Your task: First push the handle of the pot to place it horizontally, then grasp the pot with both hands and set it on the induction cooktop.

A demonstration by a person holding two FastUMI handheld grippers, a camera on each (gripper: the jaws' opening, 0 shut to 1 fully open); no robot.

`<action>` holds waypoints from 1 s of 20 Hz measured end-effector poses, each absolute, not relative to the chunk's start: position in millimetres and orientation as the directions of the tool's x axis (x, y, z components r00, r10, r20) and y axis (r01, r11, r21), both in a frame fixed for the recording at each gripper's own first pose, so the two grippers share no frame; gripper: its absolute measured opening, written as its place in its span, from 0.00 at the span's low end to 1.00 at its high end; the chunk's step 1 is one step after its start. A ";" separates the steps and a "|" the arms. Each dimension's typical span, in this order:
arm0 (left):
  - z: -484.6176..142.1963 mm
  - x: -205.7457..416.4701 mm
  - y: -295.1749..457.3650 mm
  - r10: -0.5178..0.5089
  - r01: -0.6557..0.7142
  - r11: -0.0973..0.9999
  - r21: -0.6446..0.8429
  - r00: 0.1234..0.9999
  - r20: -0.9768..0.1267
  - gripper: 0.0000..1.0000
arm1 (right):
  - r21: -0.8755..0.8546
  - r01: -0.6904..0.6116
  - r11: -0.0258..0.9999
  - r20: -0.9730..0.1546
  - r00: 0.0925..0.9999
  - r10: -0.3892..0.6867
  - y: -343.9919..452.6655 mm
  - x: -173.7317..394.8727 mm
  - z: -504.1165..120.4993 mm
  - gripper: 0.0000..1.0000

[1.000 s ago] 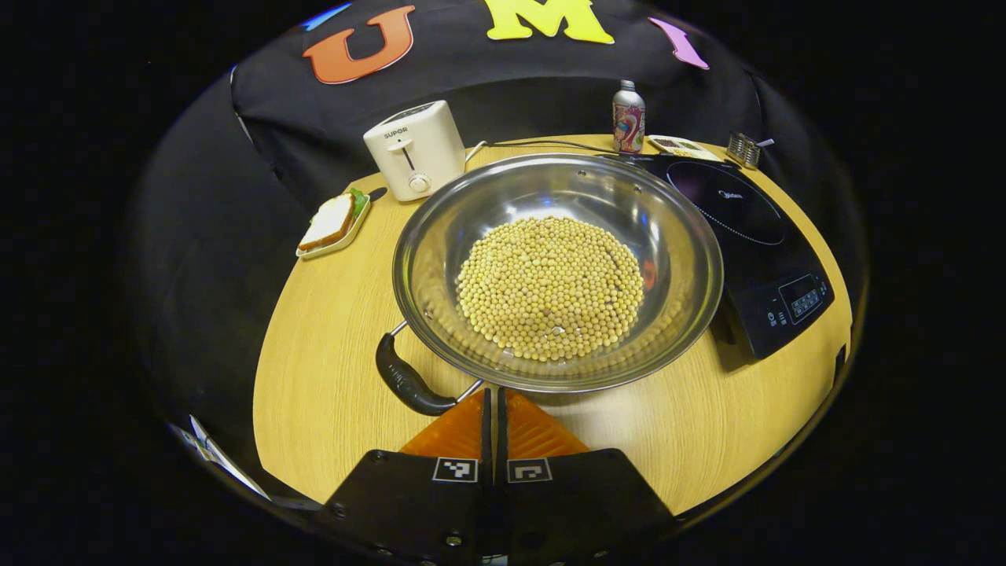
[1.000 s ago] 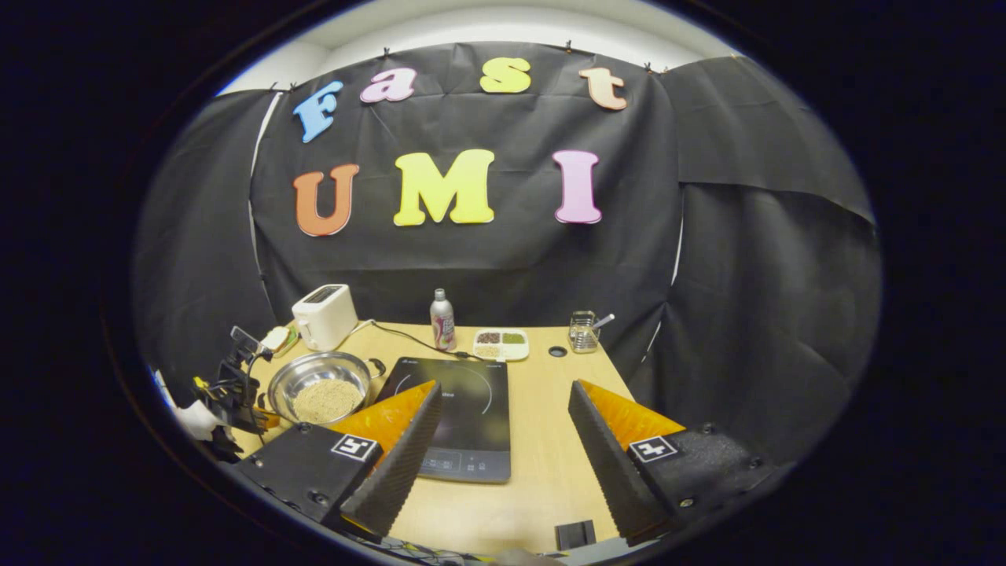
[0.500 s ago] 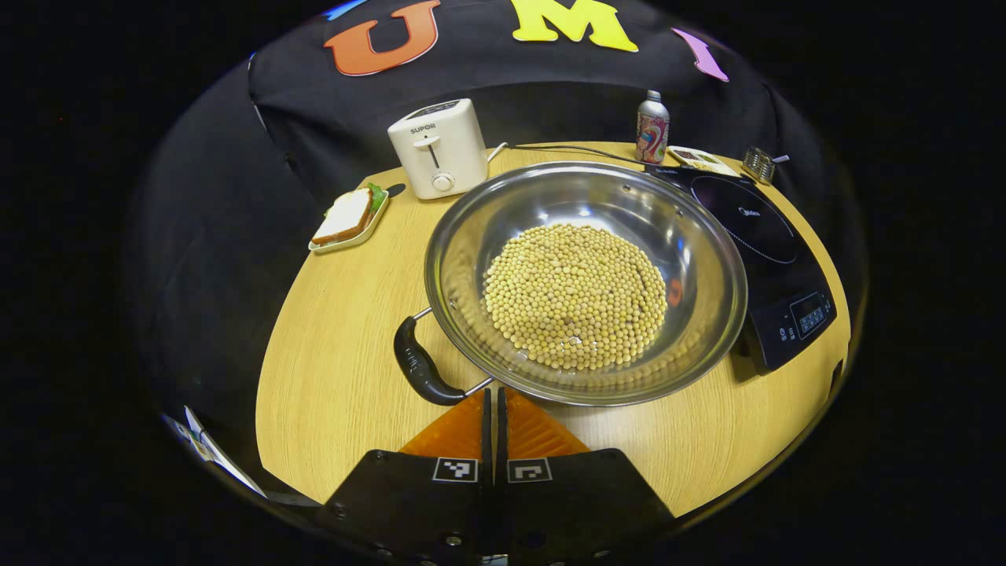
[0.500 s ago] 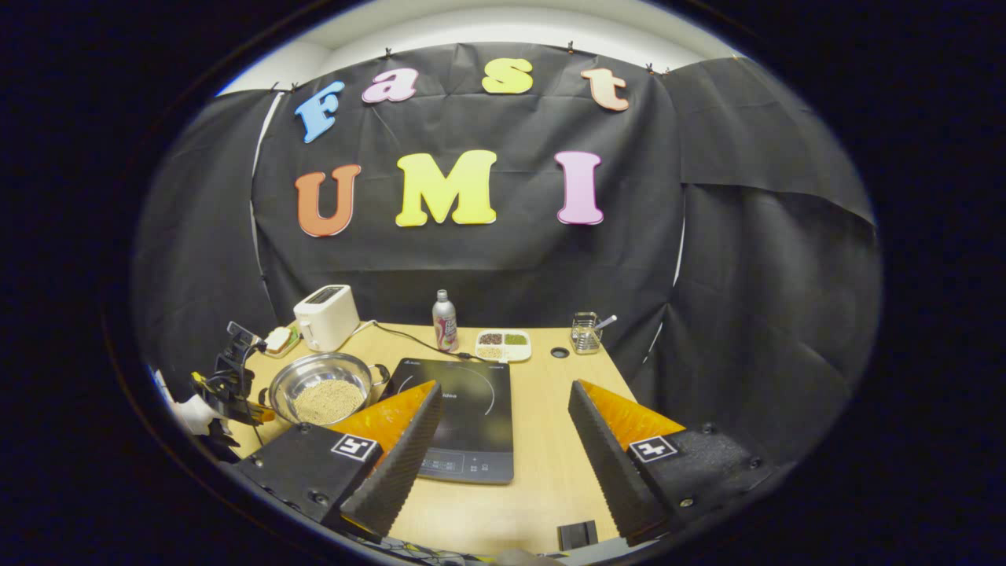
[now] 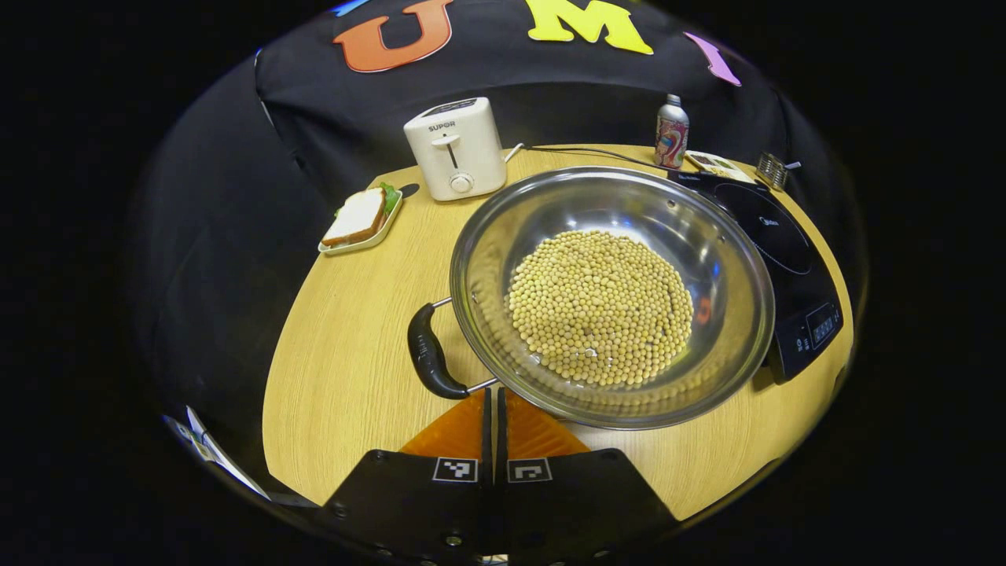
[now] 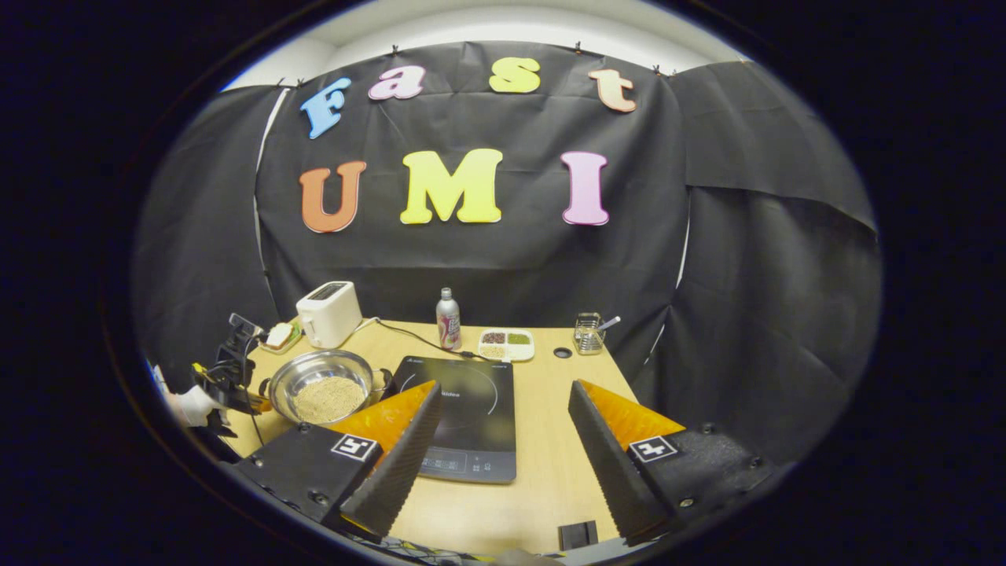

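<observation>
A steel pot (image 5: 731, 259) full of pale beans (image 5: 601, 305) stands on the round wooden table (image 5: 346, 346). Its black handle (image 5: 431, 355) sticks out at the pot's left side. My left gripper (image 5: 495, 397) is shut, its tips touching the near end of that handle's bracket. The black induction cooktop (image 5: 774, 236) lies right of the pot. In the right gripper view the pot (image 6: 326, 389) sits left of the cooktop (image 6: 471, 417), with the left gripper (image 6: 228, 381) and a hand beside it. My right gripper (image 6: 503, 409) hangs open above the table's near edge.
A white toaster (image 5: 457, 148) and a sandwich on a small tray (image 5: 360, 220) stand at the back left. A bottle (image 5: 670, 132), a divided dish (image 6: 505, 343) and a wire holder (image 6: 585, 334) line the far edge. A cable (image 5: 589, 151) runs behind the pot.
The pot's handle has swung from the near left round to the pot's left side as my shut left gripper pushed it. The right gripper has barely moved.
</observation>
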State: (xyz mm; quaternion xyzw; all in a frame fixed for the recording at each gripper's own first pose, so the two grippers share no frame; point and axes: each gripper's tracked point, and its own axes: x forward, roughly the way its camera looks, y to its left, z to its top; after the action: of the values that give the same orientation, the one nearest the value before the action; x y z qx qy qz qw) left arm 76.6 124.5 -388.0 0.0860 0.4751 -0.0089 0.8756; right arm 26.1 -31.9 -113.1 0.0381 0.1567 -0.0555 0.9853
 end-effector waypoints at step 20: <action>-392.8 118.1 163.7 0.060 -0.009 0.998 0.066 0.548 -0.835 0.00 | 0.043 0.132 0.990 -0.326 0.939 -0.111 -26.3 21.0 -113.1 1.00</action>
State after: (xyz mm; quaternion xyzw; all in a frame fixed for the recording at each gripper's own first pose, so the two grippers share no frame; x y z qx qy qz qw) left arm 118.1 163.7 -392.8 0.0266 0.4752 0.0197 0.8792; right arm 21.0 -26.3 -113.1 0.0323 0.1634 -0.0616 0.9841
